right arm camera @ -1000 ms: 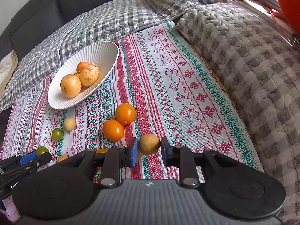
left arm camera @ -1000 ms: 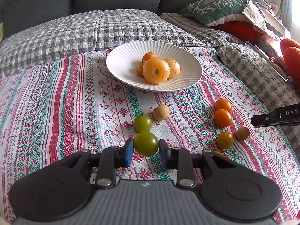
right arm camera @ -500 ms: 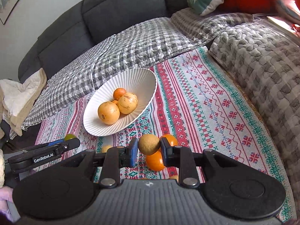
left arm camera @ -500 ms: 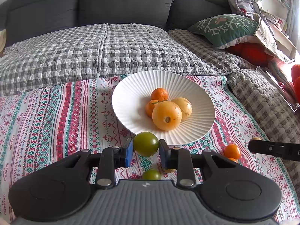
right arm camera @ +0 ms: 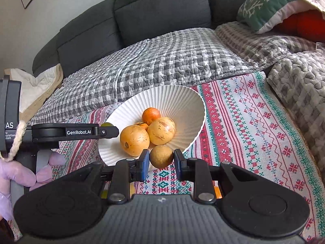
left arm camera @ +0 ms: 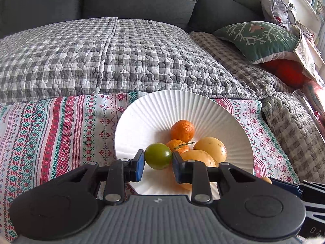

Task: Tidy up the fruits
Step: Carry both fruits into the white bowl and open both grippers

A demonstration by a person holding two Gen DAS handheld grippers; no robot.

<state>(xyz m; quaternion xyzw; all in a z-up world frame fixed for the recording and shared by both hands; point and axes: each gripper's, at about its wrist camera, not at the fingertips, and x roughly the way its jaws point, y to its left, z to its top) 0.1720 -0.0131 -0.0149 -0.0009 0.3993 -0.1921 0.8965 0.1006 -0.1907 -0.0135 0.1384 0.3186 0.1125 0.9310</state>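
My left gripper (left arm camera: pixel 158 158) is shut on a green round fruit (left arm camera: pixel 158 155) and holds it over the near left part of the white ribbed bowl (left arm camera: pixel 162 109). The bowl holds two small oranges (left arm camera: pixel 182 130) and two larger yellow fruits (left arm camera: pixel 211 148). My right gripper (right arm camera: pixel 161 158) is shut on a brown round fruit (right arm camera: pixel 161 156) and holds it at the bowl's near rim (right arm camera: pixel 195 134). The left gripper also shows in the right wrist view (right arm camera: pixel 105 131), reaching over the bowl's left edge.
The bowl stands on a red, green and white patterned cloth (right arm camera: pixel 254 126) over a grey checked quilt (left arm camera: pixel 121 57) on a dark sofa. A green cushion (left arm camera: pixel 258 38) and a red one lie at the right. Bits of loose fruit show under my right gripper (right arm camera: pixel 217 193).
Both grippers have moved forward with their fruits, from above the cloth and its loose fruits to the bowl. The bowl now looks much closer in both views.
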